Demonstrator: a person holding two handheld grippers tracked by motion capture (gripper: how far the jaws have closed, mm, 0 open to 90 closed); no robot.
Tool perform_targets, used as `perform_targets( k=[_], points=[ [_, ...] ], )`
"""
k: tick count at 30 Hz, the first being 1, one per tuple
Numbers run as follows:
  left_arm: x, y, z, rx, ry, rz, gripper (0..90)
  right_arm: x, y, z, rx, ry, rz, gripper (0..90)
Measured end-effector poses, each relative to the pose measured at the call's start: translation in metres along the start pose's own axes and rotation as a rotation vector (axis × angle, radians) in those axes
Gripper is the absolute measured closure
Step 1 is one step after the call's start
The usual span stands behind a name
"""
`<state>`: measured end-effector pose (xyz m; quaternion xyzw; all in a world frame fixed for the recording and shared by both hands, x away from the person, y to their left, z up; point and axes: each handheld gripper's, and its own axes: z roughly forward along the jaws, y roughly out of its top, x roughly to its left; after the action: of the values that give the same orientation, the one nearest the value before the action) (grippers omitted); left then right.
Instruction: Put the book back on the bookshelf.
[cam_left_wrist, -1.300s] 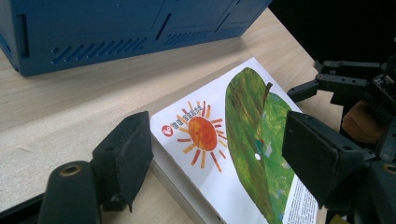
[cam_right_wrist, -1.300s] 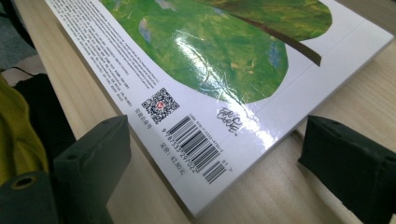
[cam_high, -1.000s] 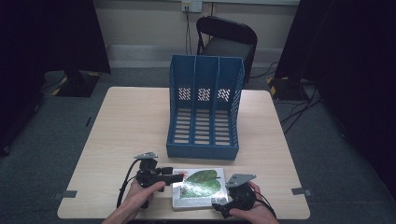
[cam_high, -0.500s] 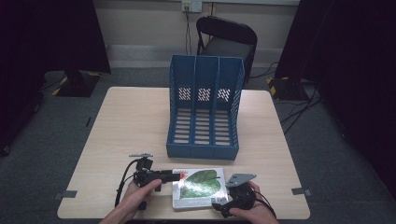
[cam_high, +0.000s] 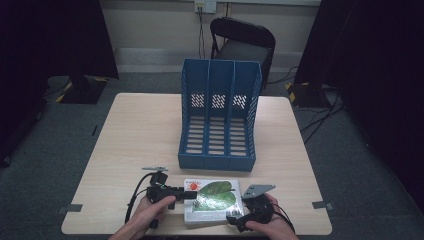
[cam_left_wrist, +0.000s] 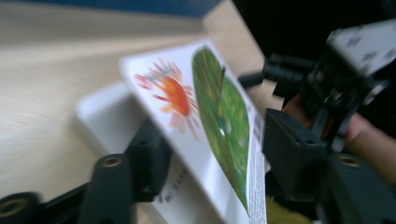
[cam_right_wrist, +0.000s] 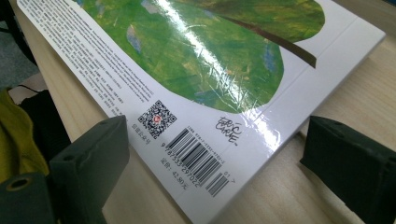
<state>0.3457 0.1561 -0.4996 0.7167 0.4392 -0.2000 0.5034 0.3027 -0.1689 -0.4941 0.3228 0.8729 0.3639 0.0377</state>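
Observation:
A white book with a green leaf and a red sun on its cover (cam_high: 214, 197) lies on top of a white stack near the table's front edge. My left gripper (cam_high: 190, 192) reaches in from the left. Its jaws have just been closing and now hold the top book (cam_left_wrist: 210, 116) between them, one pad (cam_left_wrist: 147, 161) under it and the other against its cover, so the book stands tilted. My right gripper (cam_high: 240, 220) sits at the stack's front right corner. In the right gripper view the right gripper (cam_right_wrist: 219, 156) is open, its pads (cam_right_wrist: 93, 154) well apart on either side of the book's barcode corner (cam_right_wrist: 196, 154).
A blue three-slot file holder (cam_high: 217, 120) stands upright in the middle of the wooden table (cam_high: 135, 140), just behind the book. A black chair (cam_high: 242, 42) is beyond the far edge. Bare tabletop lies left and right of the holder.
The left gripper's jaws have narrowed onto the book's left edge, and its hand has shifted slightly. The right gripper has stayed where it was.

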Motion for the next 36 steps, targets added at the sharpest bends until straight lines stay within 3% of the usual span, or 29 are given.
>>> perform_targets(
  k=[2, 7, 15, 22, 27, 34, 36],
  points=[
    [-0.001, -0.001, 0.007, 0.027, 0.012, 0.022, 40.2, 0.000, 0.000, 0.000, 0.003, -0.004, -0.005, 6.2],
    [-0.003, -0.002, 0.014, 0.043, 0.015, 0.044, 43.2, 0.001, 0.001, 0.000, 0.004, -0.001, 0.001, 6.2],
    [-0.009, -0.003, 0.023, 0.091, -0.030, 0.056, 46.7, 0.007, 0.008, 0.008, -0.015, 0.029, -0.016, 6.7],
    [-0.007, -0.002, 0.024, 0.087, -0.021, 0.046, 49.8, 0.012, 0.012, 0.010, -0.039, 0.037, -0.062, 7.9],
    [-0.005, -0.001, 0.024, 0.098, -0.014, 0.037, 58.1, 0.013, 0.013, 0.011, -0.057, 0.030, -0.077, 9.0],
    [-0.004, 0.002, 0.020, 0.116, -0.014, 0.062, 64.9, 0.006, 0.012, 0.007, -0.027, 0.065, -0.047, 14.5],
    [-0.006, 0.003, 0.018, 0.120, -0.001, 0.096, 66.6, 0.005, 0.011, 0.005, -0.026, 0.065, -0.049, 14.5]
  ],
)
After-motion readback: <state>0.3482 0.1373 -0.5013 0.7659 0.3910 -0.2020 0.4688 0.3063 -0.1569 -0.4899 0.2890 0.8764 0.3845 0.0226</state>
